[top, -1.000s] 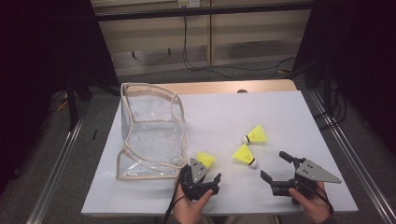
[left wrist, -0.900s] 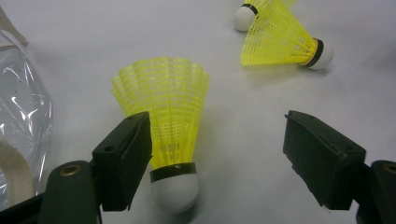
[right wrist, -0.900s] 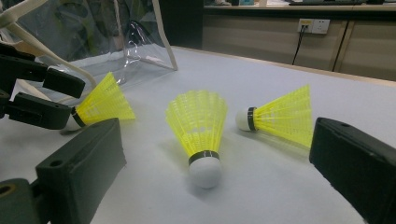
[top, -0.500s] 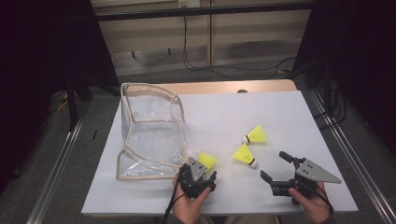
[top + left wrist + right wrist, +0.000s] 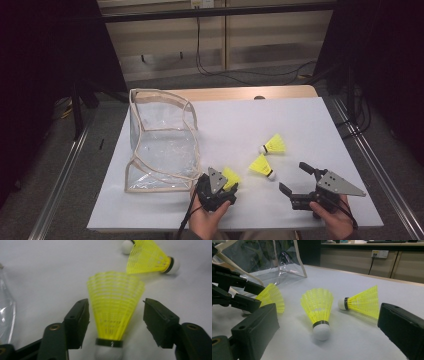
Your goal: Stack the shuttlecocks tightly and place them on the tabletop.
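Fingers (image 5: 76, 322) of left gripper (image 5: 113, 322) half-closing around shuttlecock (image 5: 113, 310), gaps remaining; right gripper (image 5: 329, 337) agape, empty.

A white sheet (image 5: 310, 125) covers the counter (image 5: 235, 93), whose pale wooden edge shows along the far side. Metal rails (image 5: 372, 165) run along the grey floor (image 5: 100, 145) on both sides. Beyond stands a low beige cabinet (image 5: 220, 45), with black cables (image 5: 240, 70) hanging from a wall socket (image 5: 199, 4) and trailing over the floor. Darkness swallows the room at left and right, while light falls from above on the counter's top.
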A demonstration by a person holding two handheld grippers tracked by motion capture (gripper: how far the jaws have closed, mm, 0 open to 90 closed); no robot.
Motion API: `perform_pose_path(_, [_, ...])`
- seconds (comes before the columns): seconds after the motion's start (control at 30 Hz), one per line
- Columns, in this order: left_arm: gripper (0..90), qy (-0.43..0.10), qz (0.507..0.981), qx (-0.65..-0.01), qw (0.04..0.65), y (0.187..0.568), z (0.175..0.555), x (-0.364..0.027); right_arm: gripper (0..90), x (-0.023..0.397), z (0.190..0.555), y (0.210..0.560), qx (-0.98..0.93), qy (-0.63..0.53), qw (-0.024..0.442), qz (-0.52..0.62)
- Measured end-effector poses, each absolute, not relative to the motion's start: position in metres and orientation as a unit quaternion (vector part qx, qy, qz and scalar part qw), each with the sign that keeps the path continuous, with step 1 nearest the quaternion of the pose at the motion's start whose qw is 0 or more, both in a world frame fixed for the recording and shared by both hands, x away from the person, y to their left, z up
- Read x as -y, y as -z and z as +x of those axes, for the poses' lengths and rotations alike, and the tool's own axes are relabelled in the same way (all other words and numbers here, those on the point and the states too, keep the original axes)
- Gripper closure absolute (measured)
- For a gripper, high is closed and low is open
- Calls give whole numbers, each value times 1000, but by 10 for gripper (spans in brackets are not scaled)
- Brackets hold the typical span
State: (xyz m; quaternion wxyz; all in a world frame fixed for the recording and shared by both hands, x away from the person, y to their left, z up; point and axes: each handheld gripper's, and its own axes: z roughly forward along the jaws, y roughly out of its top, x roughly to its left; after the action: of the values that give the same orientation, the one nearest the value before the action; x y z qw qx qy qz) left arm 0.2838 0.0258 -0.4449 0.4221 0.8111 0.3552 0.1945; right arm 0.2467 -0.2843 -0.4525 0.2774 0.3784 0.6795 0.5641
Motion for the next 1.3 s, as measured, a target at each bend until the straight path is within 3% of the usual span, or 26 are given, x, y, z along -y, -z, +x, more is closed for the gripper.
perform_pose_path(0.4, [302, -176, 801, -365, 440, 444, 296, -4, 24, 285, 246, 452, -679, -565, 279, 378])
perform_pose_path(0.47, [354, -179, 800, -368, 439, 445, 298, -2, 25, 285, 246, 452, -679, -565, 279, 377])
perform_pose_path(0.6, [549, -184, 799, -369, 438, 445, 297, -4, 25, 286, 246, 452, -678, -565, 278, 378])
perform_pose_path(0.8, [721, -196, 801, -359, 437, 440, 295, -4, 25, 286, 246, 452, -678, -565, 278, 378])
perform_pose_path(0.97, [767, -195, 797, -358, 446, 432, 298, -2, 25, 286, 246, 452, -678, -565, 278, 379])
perform_pose_path(1.3, [772, -192, 777, -370, 472, 412, 314, 4, 25, 287, 246, 452, -678, -564, 280, 378])
